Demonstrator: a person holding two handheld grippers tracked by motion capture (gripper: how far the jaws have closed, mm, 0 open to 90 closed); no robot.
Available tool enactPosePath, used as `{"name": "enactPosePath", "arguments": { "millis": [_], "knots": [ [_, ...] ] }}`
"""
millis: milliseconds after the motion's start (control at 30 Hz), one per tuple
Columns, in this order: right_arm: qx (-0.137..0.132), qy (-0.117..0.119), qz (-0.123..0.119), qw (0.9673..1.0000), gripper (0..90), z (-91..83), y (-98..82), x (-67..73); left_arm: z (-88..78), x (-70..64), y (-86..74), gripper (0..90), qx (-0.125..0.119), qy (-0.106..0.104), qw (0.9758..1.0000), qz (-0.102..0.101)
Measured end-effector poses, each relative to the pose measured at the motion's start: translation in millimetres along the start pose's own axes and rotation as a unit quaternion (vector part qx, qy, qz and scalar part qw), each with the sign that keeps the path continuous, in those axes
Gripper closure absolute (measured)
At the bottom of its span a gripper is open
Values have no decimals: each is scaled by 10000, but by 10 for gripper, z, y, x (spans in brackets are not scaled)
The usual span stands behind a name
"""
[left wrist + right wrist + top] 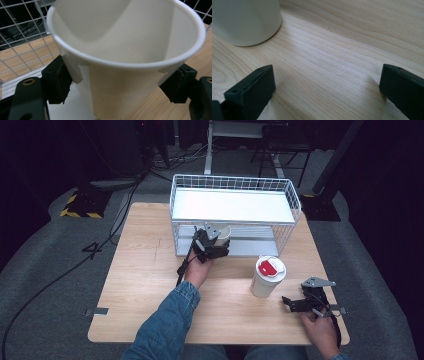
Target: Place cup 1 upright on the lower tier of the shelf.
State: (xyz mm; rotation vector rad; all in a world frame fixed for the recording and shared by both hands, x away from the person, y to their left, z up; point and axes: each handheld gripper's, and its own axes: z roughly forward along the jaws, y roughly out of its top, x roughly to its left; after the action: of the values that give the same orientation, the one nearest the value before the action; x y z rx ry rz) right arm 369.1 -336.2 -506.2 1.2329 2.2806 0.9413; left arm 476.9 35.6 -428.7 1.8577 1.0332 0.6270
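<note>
A white paper cup [130, 50] with an open mouth and no lid sits between the black jaws of my left gripper [120, 85], which is shut on its wall just under the rim. In the high view this gripper [215, 245] holds the cup [223, 232] at the front of the white wire rack's [235, 182] lower level. A second white cup with a white lid and red tab [267, 276] stands on the table to the right. My right gripper [289, 304] rests low near the table's front right, open, with bare wood between its jaws [328, 82]. That cup's base [244, 20] lies ahead of it.
The two-level wire rack stands at the back middle of the wooden table [145, 285]. Its upper shelf [230, 205] is a bare white panel. Cables run over the grey floor at the left. A sleeved forearm [170, 320] reaches in from the bottom.
</note>
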Motion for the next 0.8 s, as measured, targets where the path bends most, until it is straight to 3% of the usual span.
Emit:
{"name": "enactPosePath", "arguments": {
  "millis": [533,800],
  "knots": [
    [1,-1,-1,10000,5,0,0,0,247,-19,-82,221,-9,155,9998,157],
    [1,0,1,10000,5,0,0,0,363,15,-125,222,-40,217,9998,-11]
  ]
}}
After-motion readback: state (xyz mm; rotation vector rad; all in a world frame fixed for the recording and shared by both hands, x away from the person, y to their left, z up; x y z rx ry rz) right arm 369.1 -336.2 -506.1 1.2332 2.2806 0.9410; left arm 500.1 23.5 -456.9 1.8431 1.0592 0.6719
